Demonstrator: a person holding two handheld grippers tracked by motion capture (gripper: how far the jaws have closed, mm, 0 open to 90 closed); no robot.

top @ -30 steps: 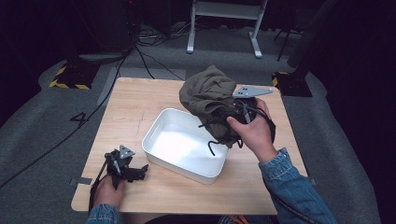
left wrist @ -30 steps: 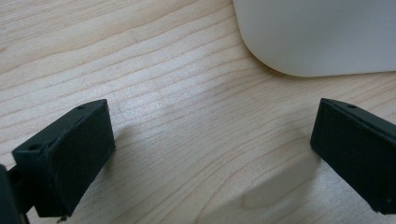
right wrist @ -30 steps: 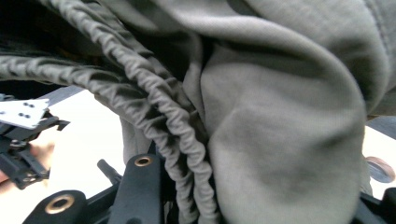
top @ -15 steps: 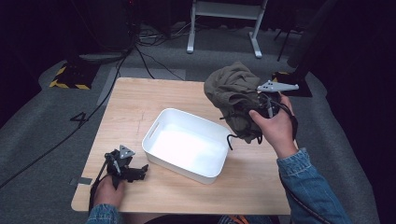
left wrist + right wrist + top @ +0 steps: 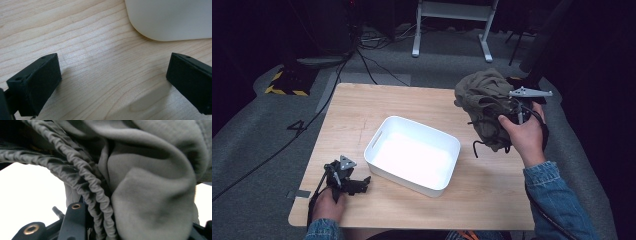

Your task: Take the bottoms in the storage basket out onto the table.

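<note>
An olive-green bundled garment (image 5: 484, 102) with a black drawstring hangs above the table's right side. My right gripper (image 5: 512, 112) is shut on it, held up by the person's right hand. In the right gripper view the gathered elastic hem and folds of the garment (image 5: 140, 190) press close against the camera, with the jaws clamped on the cloth at the bottom. A white rectangular bin (image 5: 412, 155) sits empty at the table's middle. My left gripper (image 5: 349, 182) rests on the table at the front left, open; in the left gripper view its jaws stand wide apart over bare wood, the bin's corner (image 5: 170, 20) beyond them.
The wooden table (image 5: 362, 110) has bare surface at the left and back. Grey carpet, black cables, a yellow-and-black striped floor marker (image 5: 287, 85) and a white stand's feet (image 5: 452, 35) lie beyond the far edge.
My right gripper has carried the garment to the right and away from the bin, from above the bin's far corner to over the table's right side. The left gripper has stayed put.
</note>
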